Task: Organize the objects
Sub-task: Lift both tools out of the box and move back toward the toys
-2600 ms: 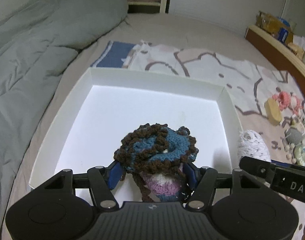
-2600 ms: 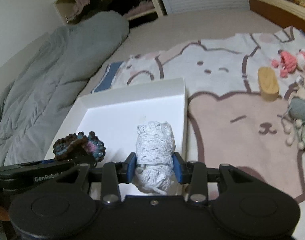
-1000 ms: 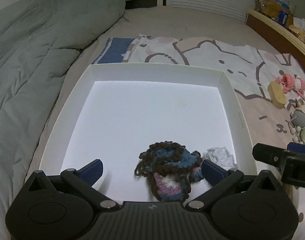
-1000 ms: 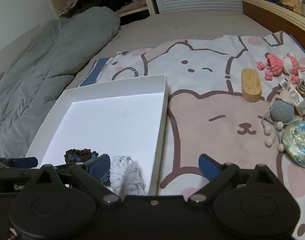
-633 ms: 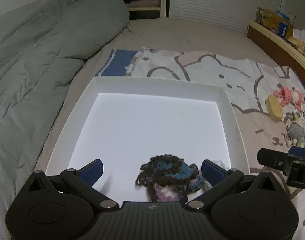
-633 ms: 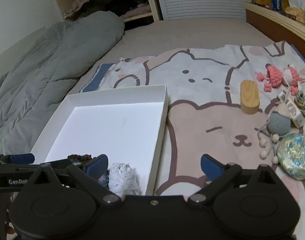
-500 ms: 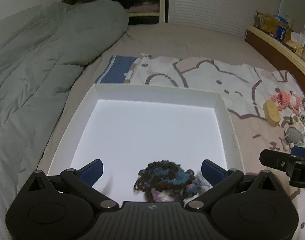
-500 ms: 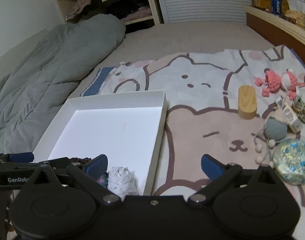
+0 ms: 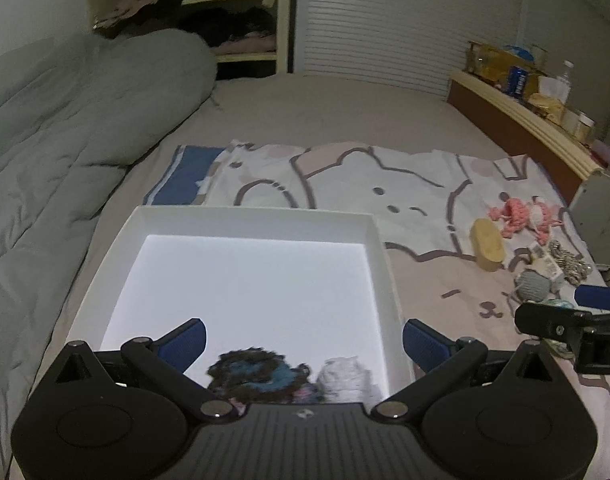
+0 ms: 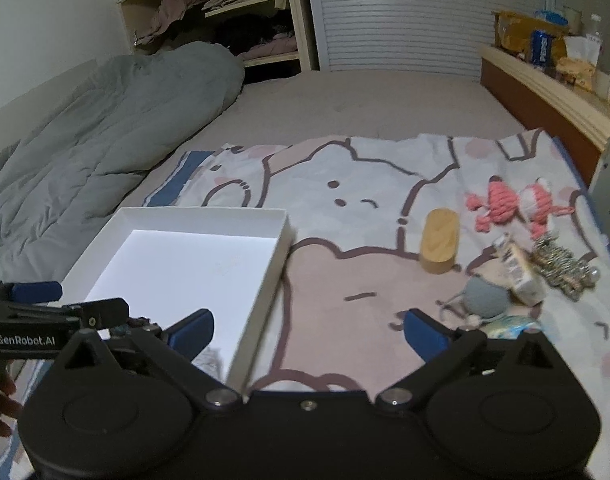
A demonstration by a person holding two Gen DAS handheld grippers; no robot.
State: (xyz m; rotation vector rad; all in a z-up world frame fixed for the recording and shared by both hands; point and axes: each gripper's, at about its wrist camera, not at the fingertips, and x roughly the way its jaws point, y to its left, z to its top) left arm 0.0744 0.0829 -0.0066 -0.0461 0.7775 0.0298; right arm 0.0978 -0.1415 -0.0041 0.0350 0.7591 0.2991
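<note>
Both tongs stand wide and hold nothing: the left tongs (image 9: 303, 338) hang over the near end of the white box (image 9: 379, 236), the right tongs (image 10: 308, 330) over the bear-print blanket (image 10: 345, 184) just beside the box's right wall. The brown-and-blue crochet piece (image 9: 257, 374) and the white lace ball (image 9: 343, 376) already lie inside the box, directly beneath the left tongs. What remains loose sits ahead and to the right of the right tongs, well apart from the left pair, so the right hand looks nearer. Largest there is the pink rope toy (image 10: 505, 202), farthest off. The wooden oval block (image 10: 439, 240) lies ahead-right, its long axis pointing away. The grey yarn ball (image 10: 485, 298) sits closest, just beyond the right finger.
</note>
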